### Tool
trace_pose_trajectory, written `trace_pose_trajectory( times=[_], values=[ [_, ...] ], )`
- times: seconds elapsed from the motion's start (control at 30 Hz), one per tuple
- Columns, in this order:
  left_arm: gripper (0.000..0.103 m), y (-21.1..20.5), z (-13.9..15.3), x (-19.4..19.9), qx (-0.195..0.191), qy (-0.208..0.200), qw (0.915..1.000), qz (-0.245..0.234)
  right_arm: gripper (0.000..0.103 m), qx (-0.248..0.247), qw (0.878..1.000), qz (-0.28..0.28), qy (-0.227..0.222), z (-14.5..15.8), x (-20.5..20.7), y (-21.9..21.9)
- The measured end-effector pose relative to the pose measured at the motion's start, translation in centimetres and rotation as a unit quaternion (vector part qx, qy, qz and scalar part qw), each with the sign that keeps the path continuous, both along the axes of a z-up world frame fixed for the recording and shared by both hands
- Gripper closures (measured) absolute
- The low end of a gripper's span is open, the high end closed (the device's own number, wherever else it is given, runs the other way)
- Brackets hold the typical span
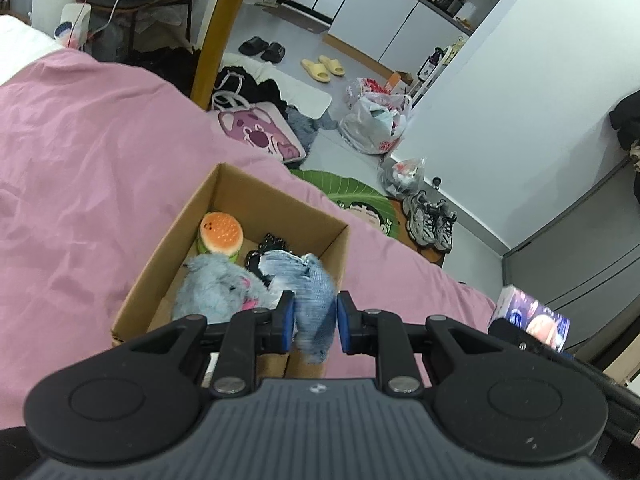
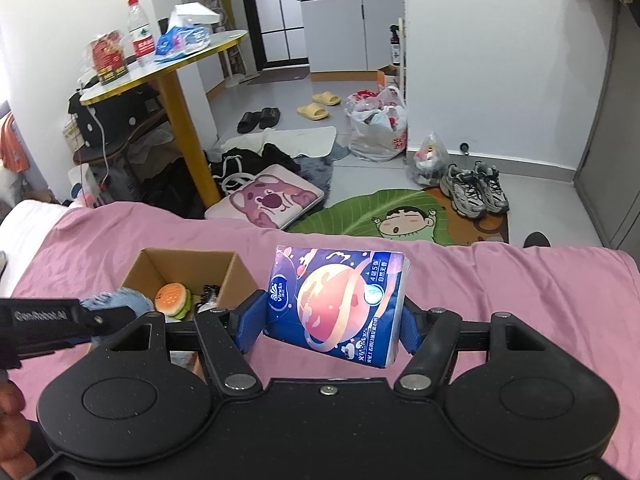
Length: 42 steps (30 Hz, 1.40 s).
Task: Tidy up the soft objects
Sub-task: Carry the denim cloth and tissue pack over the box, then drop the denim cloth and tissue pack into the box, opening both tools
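Meanwhile, the left tool (image 1: 316,322) is straddling a blurred blue cloth (image 1: 314,300) over the cardboard box (image 1: 160,248); whether it is gripping, I cannot tell. At the box's 9 o'clock, a burger toy (image 1: 221,233) is peeking out. The right tool (image 2: 331,320) is clamping a tissue pack (image 2: 340,300), hiding the pink bed (image 2: 520,300) beneath.

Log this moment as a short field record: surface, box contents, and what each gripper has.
surface: pink bedsheet
container: cardboard box, open, on the sheet
box contents: burger plush, grey-blue plush, a dark item
left gripper: over the box, pads either side of a denim-blue soft piece
right gripper: shut on tissue pack, beside the box
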<state>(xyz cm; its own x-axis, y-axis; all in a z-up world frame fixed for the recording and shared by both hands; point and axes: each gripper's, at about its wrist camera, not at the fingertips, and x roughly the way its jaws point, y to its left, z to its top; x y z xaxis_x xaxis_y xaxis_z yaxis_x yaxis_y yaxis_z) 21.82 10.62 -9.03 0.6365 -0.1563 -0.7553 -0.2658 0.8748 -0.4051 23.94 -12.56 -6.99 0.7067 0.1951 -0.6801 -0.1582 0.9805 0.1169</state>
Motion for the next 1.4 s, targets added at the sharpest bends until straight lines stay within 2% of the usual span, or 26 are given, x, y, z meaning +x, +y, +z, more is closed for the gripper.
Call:
trace_pose_trajectory(
  times=[0.3,0.6,0.83,1.03,1.13,1.2,1.33,1.4],
  values=[
    [0.082,1.4,-1.8,-0.3,-0.021,0.029,0.9993,-0.013,0.039,-0.011,1.000,0.024,0.005,0.3,0.5,3.4],
    [0.078,4.7,-0.5,-0.4,-0.009,0.021,0.9997,0.012,0.039,0.008,0.998,0.054,0.019,0.6,1.0,7.0],
    [0.060,6.8,0.3,-1.0,-0.006,0.027,0.9989,0.038,0.039,0.024,0.997,0.071,0.027,0.7,0.8,9.3],
    [0.048,8.3,1.5,-1.8,0.009,0.024,0.9978,0.061,0.038,0.034,0.996,0.085,0.019,1.7,1.2,11.0],
    [0.035,8.8,2.2,-2.1,0.020,0.019,0.9971,0.070,0.032,0.040,0.995,0.087,0.015,2.3,1.5,11.5],
    [0.028,9.1,2.7,-2.5,0.028,0.016,0.9964,0.078,0.009,0.047,0.995,0.085,0.014,2.5,1.5,11.6],
    [0.019,9.1,3.2,-2.9,0.038,0.014,0.9958,0.082,0.006,0.049,0.996,0.077,0.020,2.5,1.4,11.1],
    [0.019,8.7,3.2,-2.9,0.035,0.016,0.9967,0.072,0.006,0.053,0.996,0.071,0.028,2.2,1.3,10.5]
  ],
)
